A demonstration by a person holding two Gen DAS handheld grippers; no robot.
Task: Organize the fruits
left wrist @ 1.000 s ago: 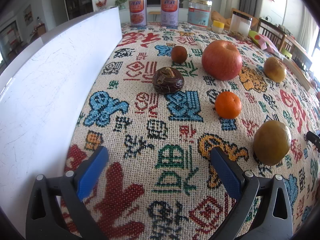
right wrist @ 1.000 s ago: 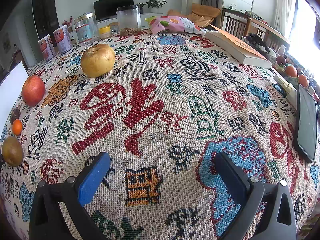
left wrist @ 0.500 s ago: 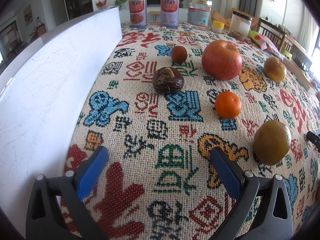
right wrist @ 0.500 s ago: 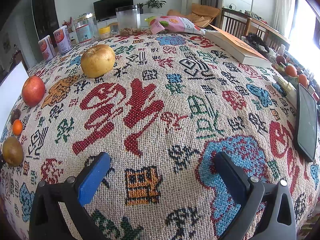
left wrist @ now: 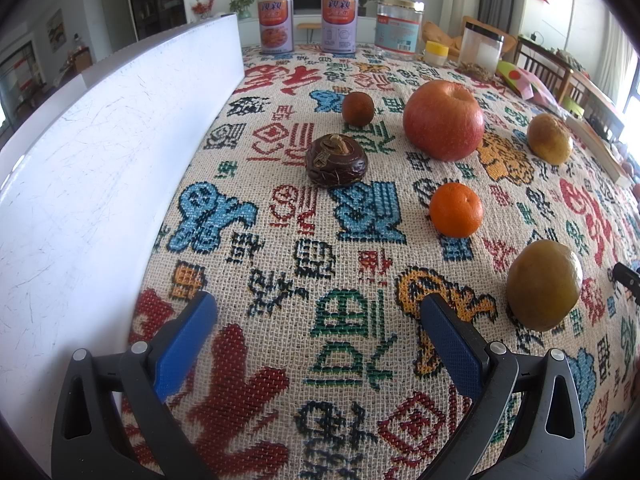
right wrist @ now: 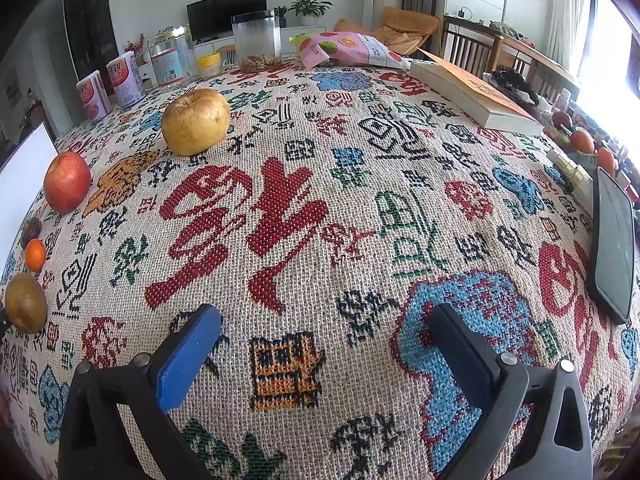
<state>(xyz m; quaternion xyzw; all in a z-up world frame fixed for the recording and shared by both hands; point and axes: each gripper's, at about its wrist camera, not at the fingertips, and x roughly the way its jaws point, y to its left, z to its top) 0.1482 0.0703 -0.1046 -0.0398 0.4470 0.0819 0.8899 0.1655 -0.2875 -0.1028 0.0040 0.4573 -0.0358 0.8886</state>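
Several fruits lie on a patterned woven tablecloth (left wrist: 280, 240). Ahead of my open left gripper (left wrist: 316, 316) sit a wrinkled dark brown fruit (left wrist: 336, 162), a small brown round fruit (left wrist: 357, 109), a red apple (left wrist: 443, 120), an orange mandarin (left wrist: 456, 210), a greenish-brown fruit (left wrist: 544, 284) near my right finger, and a yellow apple (left wrist: 549, 139) farther right. My right gripper (right wrist: 324, 326) hovers open over bare cloth. In its view the yellow apple (right wrist: 196, 121), red apple (right wrist: 67, 182), mandarin (right wrist: 35, 255) and greenish-brown fruit (right wrist: 25, 303) lie far left.
A large white tray (left wrist: 88, 168) borders the cloth on the left. Cans (left wrist: 276, 24) and jars (left wrist: 398, 28) line the far edge. A snack bag (right wrist: 348, 50), a book (right wrist: 476, 98) and a dark phone (right wrist: 614, 240) lie on the right side.
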